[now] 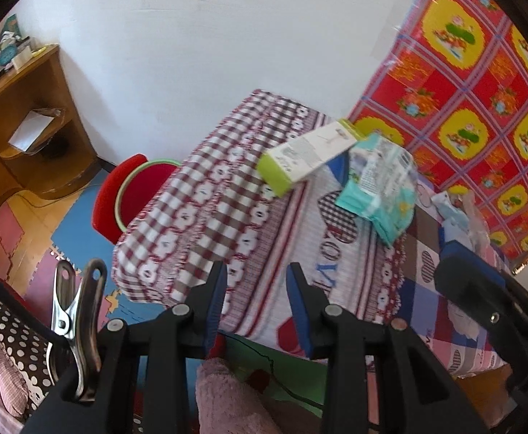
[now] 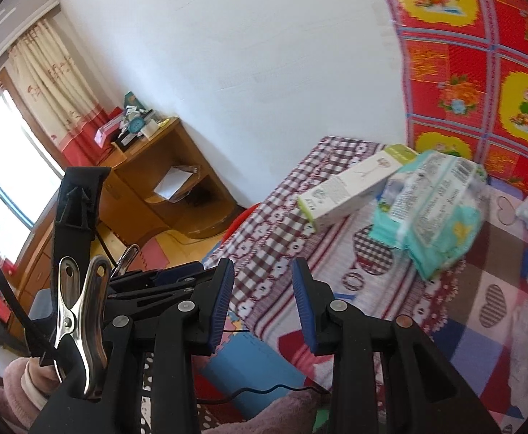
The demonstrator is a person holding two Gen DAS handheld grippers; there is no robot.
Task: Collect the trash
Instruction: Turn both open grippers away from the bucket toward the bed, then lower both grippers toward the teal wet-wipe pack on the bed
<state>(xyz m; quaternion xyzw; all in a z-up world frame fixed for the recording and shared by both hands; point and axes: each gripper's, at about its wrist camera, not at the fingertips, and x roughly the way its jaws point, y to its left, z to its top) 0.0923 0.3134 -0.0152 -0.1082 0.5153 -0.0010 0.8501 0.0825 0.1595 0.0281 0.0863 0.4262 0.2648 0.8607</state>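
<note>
left gripper (image 1: 256,303): jaws a bit apart, nothing in them, hanging over the near edge of the surface (image 1: 206,195)
right gripper (image 2: 264,300): same deal, small gap, holding nothing
box (image 1: 309,155): white and green carton lying flat toward the far side of the checked cloth
pack (image 1: 379,188): teal plastic pack, just right of the box and touching it, kinda crumpled
extra bits: some pale blue wrapper stuff (image 1: 455,213) further right, too blurry to say more
shelf (image 1: 29,115): wooden, against the wall on the left
</note>
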